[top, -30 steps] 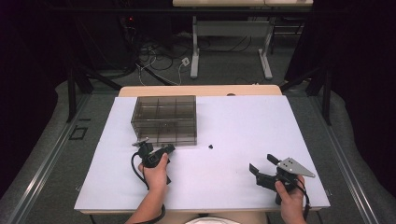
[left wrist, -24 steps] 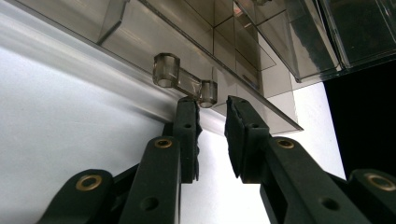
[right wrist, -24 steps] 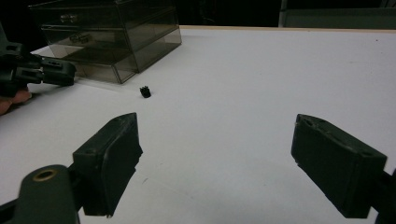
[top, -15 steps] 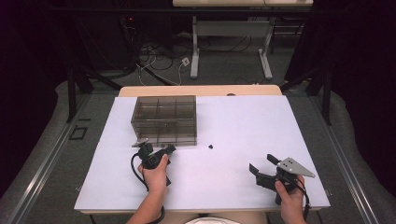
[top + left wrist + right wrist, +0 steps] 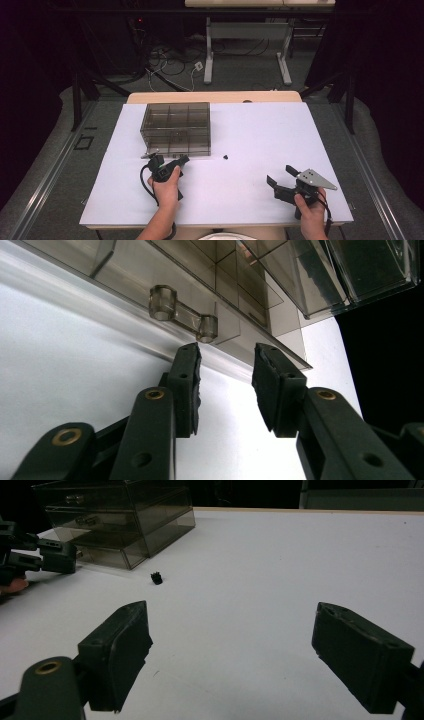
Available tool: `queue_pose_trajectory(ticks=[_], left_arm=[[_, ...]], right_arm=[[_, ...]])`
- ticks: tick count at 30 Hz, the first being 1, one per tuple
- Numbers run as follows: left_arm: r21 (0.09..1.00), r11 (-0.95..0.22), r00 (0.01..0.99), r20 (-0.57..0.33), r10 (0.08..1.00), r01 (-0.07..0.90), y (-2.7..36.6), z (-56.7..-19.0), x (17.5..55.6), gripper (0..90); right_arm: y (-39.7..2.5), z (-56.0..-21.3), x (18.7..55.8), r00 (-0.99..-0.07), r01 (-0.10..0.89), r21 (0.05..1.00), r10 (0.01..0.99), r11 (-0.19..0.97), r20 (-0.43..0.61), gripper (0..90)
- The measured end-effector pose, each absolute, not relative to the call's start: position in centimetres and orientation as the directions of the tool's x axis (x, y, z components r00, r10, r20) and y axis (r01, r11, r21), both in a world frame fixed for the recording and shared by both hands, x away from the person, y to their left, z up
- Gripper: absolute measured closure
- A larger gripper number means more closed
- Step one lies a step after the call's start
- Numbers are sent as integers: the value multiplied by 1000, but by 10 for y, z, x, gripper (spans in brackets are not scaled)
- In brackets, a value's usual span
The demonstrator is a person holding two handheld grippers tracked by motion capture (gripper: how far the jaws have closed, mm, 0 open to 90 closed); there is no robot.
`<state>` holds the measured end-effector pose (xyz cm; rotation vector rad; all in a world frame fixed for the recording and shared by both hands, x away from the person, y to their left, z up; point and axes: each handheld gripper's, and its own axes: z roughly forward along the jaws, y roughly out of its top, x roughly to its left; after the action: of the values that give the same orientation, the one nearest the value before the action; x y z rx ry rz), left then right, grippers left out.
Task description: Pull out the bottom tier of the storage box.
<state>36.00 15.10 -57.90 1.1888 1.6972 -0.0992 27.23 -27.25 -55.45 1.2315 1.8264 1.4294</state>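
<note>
Near right: right tongs (image 5: 278,178), spread wide and holding nothing, hover over the bare desk (image 5: 260,135). Near left: left tongs (image 5: 225,362), partly spread, sit just short of the drawer handle (image 5: 184,314) of the smoky plastic drawer organizer (image 5: 176,127), gripping nothing. Risk: closing off-centre could slip past the handle or shove the light organizer. A small black part (image 5: 225,157) lies just right of the organizer's near right corner.

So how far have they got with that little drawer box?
Barely started, it seems. The smoky drawer box looks fully shut. In hand: the left gripper, jaws open, is at a drawer handle without gripping it. Left, probably: pulling the drawer and dealing with the small black piece lying loose. The right gripper waits open.
</note>
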Motion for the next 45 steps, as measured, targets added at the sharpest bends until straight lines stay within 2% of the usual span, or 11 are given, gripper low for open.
queue_pose_trajectory(ticks=[25,34,45], left_arm=[[497,439,49,-702,710,749,148,-566,355,433],[515,385,86,-675,732,766,146,-558,352,404],[575,291,154,-602,784,765,142,-547,351,362]], right_arm=[[-273,-555,272,-458,347,937,879,44,129,151],[-272,-555,273,-461,343,938,878,40,131,151],[-272,-555,273,-460,342,939,878,39,131,151]])
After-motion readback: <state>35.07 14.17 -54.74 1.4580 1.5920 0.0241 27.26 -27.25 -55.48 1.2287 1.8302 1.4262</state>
